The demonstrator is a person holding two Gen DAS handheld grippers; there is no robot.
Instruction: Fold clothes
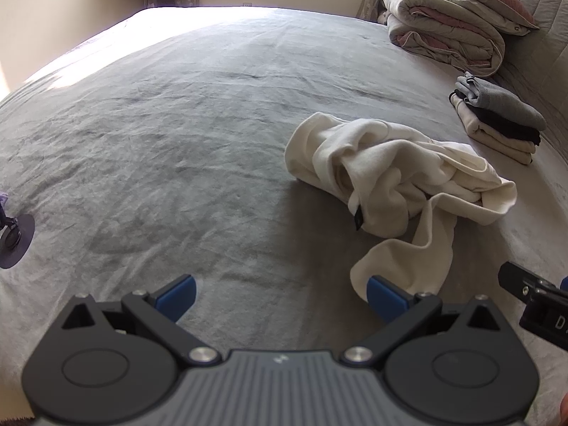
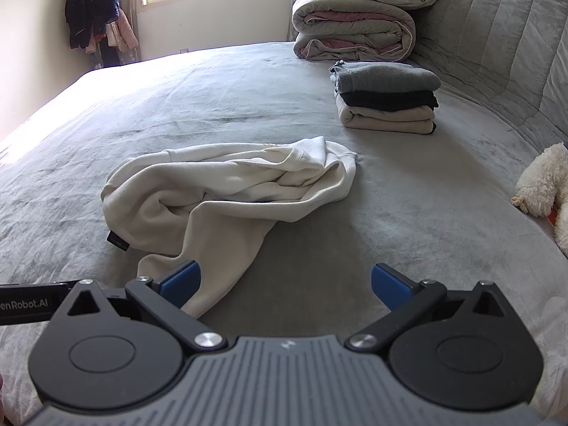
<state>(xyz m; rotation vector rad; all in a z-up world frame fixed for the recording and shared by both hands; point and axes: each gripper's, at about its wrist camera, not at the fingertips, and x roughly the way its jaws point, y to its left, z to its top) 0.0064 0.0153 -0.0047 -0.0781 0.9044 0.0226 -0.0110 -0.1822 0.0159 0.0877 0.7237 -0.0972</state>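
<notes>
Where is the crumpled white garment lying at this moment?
In both wrist views the crumpled white garment lies mid-bed on the grey bedsheet, just ahead of the open grippers, with the stack of folded clothes beyond it to the right.

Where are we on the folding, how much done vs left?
Done: a folded stack of three garments sits near the rolled duvet. In hand: nothing; the left gripper and right gripper both have jaws open over the bed, poised near the crumpled white garment. Left: that garment, unfolded, one sleeve trailing toward the grippers.
</notes>
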